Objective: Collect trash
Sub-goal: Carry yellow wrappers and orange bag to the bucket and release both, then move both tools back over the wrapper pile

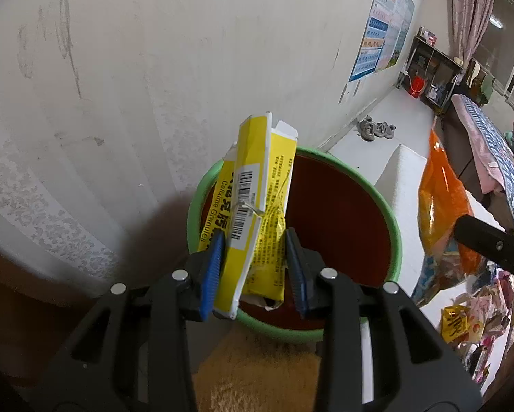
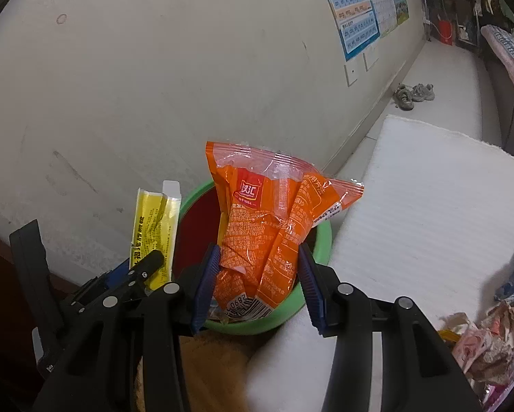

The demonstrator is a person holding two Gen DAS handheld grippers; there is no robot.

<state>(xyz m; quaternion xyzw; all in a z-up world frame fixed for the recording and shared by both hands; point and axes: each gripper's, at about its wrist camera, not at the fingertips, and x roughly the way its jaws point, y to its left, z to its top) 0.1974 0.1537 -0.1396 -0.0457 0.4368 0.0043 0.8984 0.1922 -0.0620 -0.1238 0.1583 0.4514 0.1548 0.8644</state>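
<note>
Dim indoor light, perhaps overhead; fisheye edges bend, corners black.

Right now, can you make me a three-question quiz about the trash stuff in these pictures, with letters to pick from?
1. Where is the yellow box?
A. On the floor
B. Over the bin, in the left gripper
C. On the bed

2. What colour is the bin's rim?
A. Green
B. Blue
C. Black

3. What is the right gripper doing?
A. Hanging empty
B. Gripping a shoe
C. Gripping the orange bag

Answers:
1 B: the blue pads pinch the box above the bin's opening.
2 A: a green ring edges the dark red inside.
3 C: the crinkled bag sits squeezed between its two pads.
</note>
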